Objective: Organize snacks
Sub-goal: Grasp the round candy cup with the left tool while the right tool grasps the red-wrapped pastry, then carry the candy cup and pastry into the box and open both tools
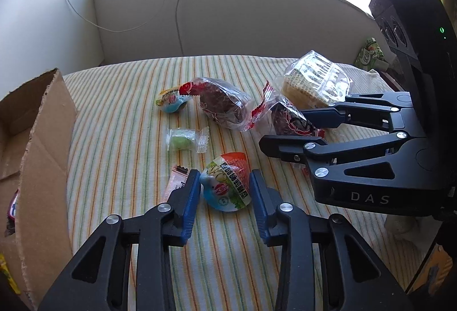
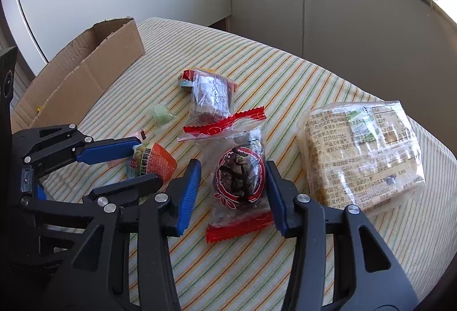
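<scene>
A quail-egg packet [image 1: 225, 187] with an orange and blue print lies on the striped cloth [image 1: 128, 117]. My left gripper [image 1: 225, 174] stands around it, both blue pads [image 1: 190, 205] against its sides. From the right wrist view the same packet [image 2: 154, 162] sits between the left gripper's [image 2: 150, 161] fingers. My right gripper [image 2: 232, 164] straddles a clear, red-ended date packet [image 2: 238, 182]. Its right pad [image 2: 275, 197] touches the wrap, and a sliver of cloth shows at the left pad. The right gripper [image 1: 281, 127] reaches in from the right in the left wrist view.
An open cardboard box [image 1: 42, 139] [image 2: 94, 65] stands at the left edge. Also on the cloth: a large wafer pack [image 2: 362, 157], a second date packet [image 1: 222, 105], a green candy [image 1: 185, 138], another egg packet [image 1: 171, 102], and a pink sachet [image 1: 175, 182] beside my left finger.
</scene>
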### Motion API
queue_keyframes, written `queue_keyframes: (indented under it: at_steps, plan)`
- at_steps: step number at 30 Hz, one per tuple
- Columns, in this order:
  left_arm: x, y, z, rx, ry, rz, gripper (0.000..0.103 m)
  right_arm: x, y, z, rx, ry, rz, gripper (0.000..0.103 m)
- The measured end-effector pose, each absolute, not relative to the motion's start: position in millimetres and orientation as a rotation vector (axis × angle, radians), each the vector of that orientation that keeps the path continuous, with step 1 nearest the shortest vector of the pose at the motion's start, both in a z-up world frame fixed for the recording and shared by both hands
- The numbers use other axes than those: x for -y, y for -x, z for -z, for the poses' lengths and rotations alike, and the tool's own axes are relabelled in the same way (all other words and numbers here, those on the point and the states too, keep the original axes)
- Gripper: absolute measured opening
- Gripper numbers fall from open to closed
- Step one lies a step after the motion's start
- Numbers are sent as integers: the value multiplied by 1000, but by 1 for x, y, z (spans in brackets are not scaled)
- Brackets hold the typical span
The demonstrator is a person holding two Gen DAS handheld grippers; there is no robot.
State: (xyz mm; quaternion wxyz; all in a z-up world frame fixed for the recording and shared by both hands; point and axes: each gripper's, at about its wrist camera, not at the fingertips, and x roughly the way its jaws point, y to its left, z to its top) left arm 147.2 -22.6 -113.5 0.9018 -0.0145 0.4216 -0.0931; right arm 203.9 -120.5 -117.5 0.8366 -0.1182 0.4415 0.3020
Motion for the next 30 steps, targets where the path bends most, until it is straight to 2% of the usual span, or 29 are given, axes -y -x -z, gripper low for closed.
queue_keyframes:
  at_steps: [3,10,20,30]
  plan:
    - [21,-148,114,-872,41,197,30,123,-202,116,-935,238,-642,38]
    - [20,-141,108,-841,41,190,25,128,-193,109,-921,217,-645,37]
    - [19,-131,109,-852,48,213,24,137,-180,97,-897,204,-625,37]
    - [2,-110,76,-754,129,188,24,147,-161,72,-849,188,-621,37]
